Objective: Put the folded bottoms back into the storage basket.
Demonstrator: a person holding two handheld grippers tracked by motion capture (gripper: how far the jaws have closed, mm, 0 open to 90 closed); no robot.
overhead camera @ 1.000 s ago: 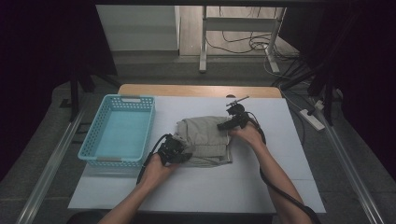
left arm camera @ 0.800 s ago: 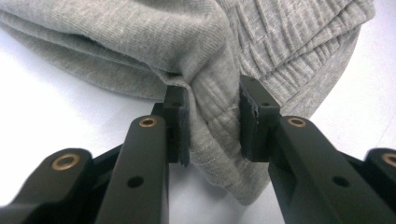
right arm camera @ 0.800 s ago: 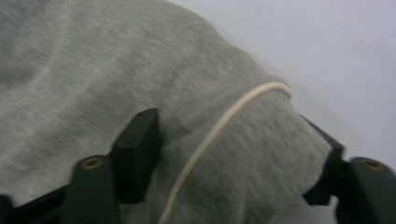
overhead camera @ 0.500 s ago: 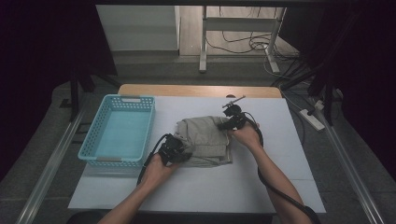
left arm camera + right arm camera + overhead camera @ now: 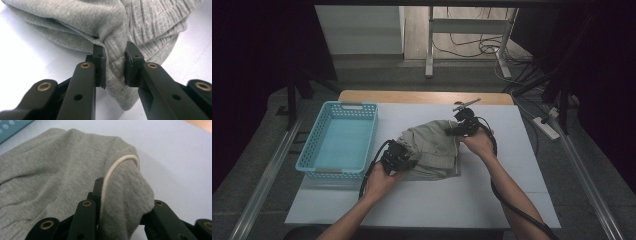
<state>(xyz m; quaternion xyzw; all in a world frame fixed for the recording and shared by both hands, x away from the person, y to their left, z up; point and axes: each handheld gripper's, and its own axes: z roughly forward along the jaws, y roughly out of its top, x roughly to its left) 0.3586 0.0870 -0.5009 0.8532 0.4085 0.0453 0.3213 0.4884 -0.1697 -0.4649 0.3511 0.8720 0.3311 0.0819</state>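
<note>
A folded grey knit garment (image 5: 432, 147) lies at the middle of the white table (image 5: 512, 200). My left gripper (image 5: 404, 161) holds its near left corner; in the left gripper view the jaws pinch a fold of ribbed grey cloth (image 5: 113, 65). My right gripper (image 5: 455, 131) grips the far right corner. In the right gripper view the garment (image 5: 50, 182) bunches between the jaws, with a white cord edge (image 5: 110, 172) running along the left jaw.
A light blue plastic basket (image 5: 339, 140) stands at the left of the table, beside the garment. A wooden strip (image 5: 422, 96) runs along the far edge. Cables trail from both grippers toward the near edge.
The right gripper has lifted the garment's far right corner slightly and shifted a little toward the far side. The left gripper has stayed put.
</note>
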